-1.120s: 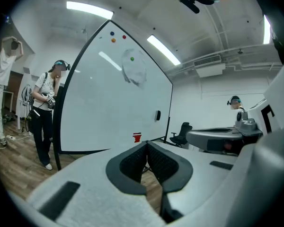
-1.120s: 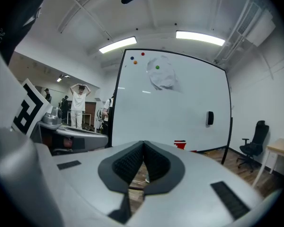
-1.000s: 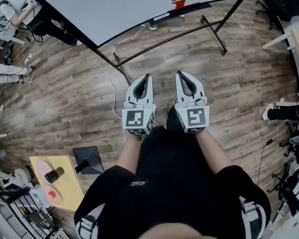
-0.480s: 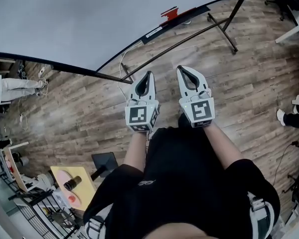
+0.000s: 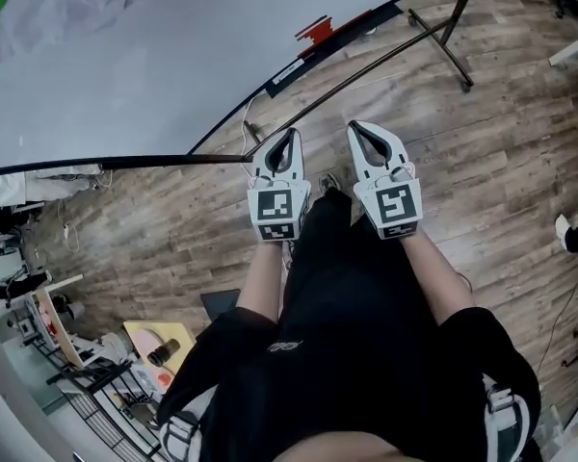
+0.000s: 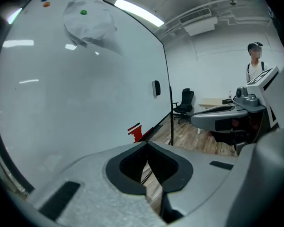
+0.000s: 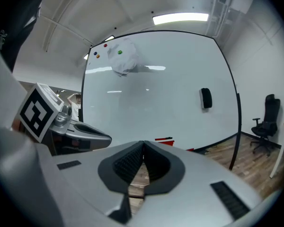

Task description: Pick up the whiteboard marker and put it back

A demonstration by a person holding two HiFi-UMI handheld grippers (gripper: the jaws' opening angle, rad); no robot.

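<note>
Both grippers are held side by side in front of me, pointing at a large whiteboard (image 5: 125,65). My left gripper (image 5: 287,135) is shut with nothing in it, and so is my right gripper (image 5: 355,126). On the board's lower ledge sits a small red object (image 5: 316,30), well ahead of both tips; it also shows as the red object (image 6: 136,130) and the red object (image 7: 164,140) in the gripper views. I cannot tell whether it is the marker. A black eraser (image 7: 206,98) sticks to the board's right side.
The whiteboard's black stand legs (image 5: 443,37) cross the wooden floor ahead on the right. A crumpled paper and coloured magnets (image 7: 119,53) hang at the board's top. A person (image 6: 254,60) stands far off, near an office chair (image 6: 184,103). A yellow table (image 5: 154,340) lies behind left.
The whiteboard has grown much larger in the head view as I walked toward it. Both grippers moved forward with me, still side by side and shut.
</note>
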